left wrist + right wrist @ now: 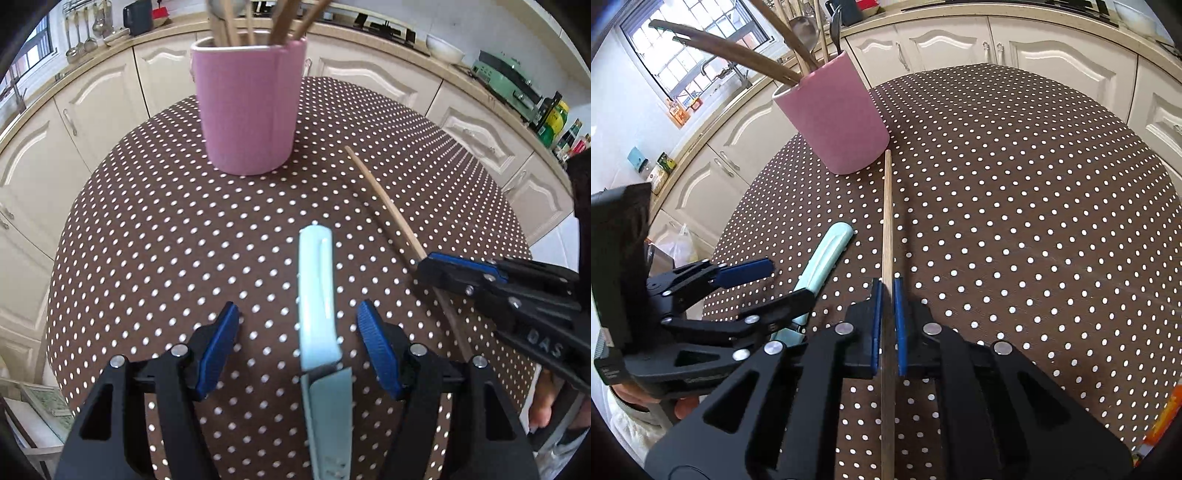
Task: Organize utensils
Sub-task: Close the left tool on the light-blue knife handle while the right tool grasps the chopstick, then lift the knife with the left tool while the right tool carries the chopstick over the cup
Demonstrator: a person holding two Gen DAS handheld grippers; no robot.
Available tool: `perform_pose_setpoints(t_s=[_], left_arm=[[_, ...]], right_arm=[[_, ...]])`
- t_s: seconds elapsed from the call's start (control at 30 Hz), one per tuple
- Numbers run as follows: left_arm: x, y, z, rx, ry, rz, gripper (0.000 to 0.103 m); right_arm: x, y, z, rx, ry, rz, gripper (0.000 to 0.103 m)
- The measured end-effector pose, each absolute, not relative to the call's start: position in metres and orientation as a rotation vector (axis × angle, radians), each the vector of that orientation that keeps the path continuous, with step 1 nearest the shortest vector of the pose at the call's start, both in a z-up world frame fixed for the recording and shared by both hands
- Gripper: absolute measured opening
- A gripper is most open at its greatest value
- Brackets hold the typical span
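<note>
Pale blue plastic fills the bottom centre of the left wrist view: a light-blue-handled knife with a matching blade sheath (319, 295) lies flat on the brown, white-dotted tablecloth (147, 240) of a round kitchen table, its handle pointing up the frame. The left gripper (297, 325) hangs over it with blue pads spread wide, one on each side of the handle, neither touching. At centre right of that frame the right gripper (430, 271) is pressed together on a thin, light wooden stick, apparently a chopstick (384, 206); the right wrist view shows the stick running straight up the frame between the nearly closed pads of the right gripper (887, 321). Whether the stick's far tip rests on the cloth cannot be told. Farther up, at upper centre, a pink cylindrical utensil holder (247, 107) stands upright, already crowded with wooden handles and a metal ladle; cream cabinets curve behind.

The risks look plain. The stick is pinched near one end, so it may pivot or slip when lifted. The left pads may close off-centre on the smooth handle and skid it. Both loads must thread between handles already in the holder, and a knock could tip it.
</note>
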State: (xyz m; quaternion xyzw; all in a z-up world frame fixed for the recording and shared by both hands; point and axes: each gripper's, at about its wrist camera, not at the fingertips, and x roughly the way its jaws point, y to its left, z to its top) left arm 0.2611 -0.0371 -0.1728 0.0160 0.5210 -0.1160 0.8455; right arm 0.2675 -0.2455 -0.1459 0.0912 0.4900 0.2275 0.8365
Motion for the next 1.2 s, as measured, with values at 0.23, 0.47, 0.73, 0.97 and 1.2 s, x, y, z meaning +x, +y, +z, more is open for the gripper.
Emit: perform_pose_setpoints(t_s=[0.23, 0.47, 0.73, 0.97, 1.2], left_arm=[[0.275, -0.058, -0.18, 0.105, 1.109, -0.187, 0.044], [0.272, -0.053, -0.173, 0.045, 1.076, -0.205, 0.021], [0.252, -0.043, -0.137, 0.009, 0.924, -0.226, 0.02], [0.226, -0.025, -0.099, 0.002, 0.805, -0.252, 0.02], [0.21, -0.02, -0.08, -0.032, 0.738, -0.272, 0.019]], right_arm=[[0.27, -0.249, -0.142, 0.214, 1.02, 0.506, 0.007], [0.275, -0.246, -0.13, 0.239, 0.978, 0.514, 0.007], [0.268, -0.242, -0.115, 0.246, 0.922, 0.54, 0.007], [0.26, -0.236, -0.094, 0.23, 0.891, 0.568, 0.007], [0.254, -0.227, -0.078, 0.238, 0.862, 0.637, 0.007]])
